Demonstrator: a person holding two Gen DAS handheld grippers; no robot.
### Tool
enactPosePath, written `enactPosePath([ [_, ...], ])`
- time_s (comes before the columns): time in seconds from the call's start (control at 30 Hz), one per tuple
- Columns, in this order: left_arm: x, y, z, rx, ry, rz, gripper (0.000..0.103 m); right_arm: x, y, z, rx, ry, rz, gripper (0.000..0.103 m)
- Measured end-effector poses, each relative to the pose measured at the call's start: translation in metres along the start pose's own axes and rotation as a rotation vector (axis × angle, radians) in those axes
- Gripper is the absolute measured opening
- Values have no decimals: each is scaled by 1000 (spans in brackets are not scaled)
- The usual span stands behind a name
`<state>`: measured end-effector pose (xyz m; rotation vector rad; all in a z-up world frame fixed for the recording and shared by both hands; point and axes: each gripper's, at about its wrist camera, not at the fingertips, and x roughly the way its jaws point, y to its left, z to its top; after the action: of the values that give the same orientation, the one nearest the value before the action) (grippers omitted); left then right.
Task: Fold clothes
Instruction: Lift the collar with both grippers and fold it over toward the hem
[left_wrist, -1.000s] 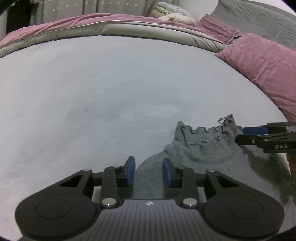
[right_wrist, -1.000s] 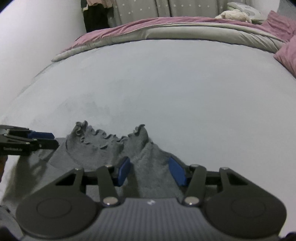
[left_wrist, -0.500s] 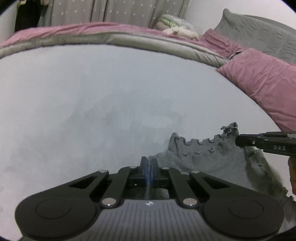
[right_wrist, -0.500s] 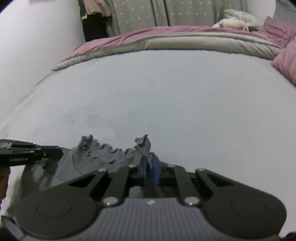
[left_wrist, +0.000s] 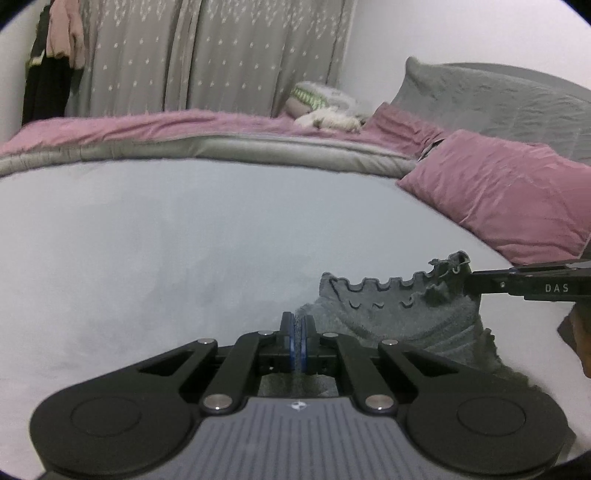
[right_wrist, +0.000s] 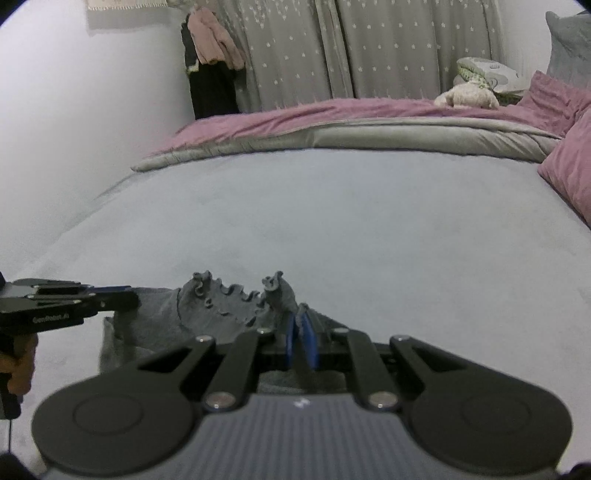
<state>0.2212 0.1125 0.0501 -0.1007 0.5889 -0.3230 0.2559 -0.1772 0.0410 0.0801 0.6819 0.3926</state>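
Grey knit garment (left_wrist: 402, 317) with a ruffled, scalloped edge is bunched at the near side of the pale grey bed sheet (left_wrist: 184, 240), its frilly edge pulled up off the sheet and stretched between the two grippers. Left gripper (left_wrist: 297, 334) has its blue pads pinched together on a fold of the fabric, and right gripper (right_wrist: 300, 332) is likewise clamped on the cloth near the ruffled corner. Versus a second ago, both sets of jaws were apart over the flat garment and have closed on it, the fabric now lifts off the sheet, and both views take in more of the curtains (right_wrist: 369, 48) and pink pillow (left_wrist: 509, 192).
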Motion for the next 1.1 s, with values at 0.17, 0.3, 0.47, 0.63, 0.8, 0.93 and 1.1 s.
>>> enactPosePath([
  [0.17, -37, -12, -9, 26, -56, -18, 2, -44, 9, -9, -5, -46, 26, 8],
  [0.3, -63, -22, -19, 38, -83, -39, 2, -75, 15, -21, -3, -68, 42, 8],
  [0.47, -95, -35, -41, 36, -95, -76, 2, -107, 22, -45, -7, -74, 53, 8],
  [0.63, -119, -49, -70, 51, -65, -119, 2, -136, 29, -76, -2, -69, 74, 8],
  [0.8, -125, -61, -101, 87, 16, -144, 2, -154, 32, -111, 13, -35, 94, 8],
  [0.93, -124, -67, -121, 111, 78, -149, 2, -157, 29, -136, 28, 6, 102, 8],
  [1.1, -117, -79, -134, 137, 149, -159, 2, -156, 23, -163, 62, 51, 104, 8],
])
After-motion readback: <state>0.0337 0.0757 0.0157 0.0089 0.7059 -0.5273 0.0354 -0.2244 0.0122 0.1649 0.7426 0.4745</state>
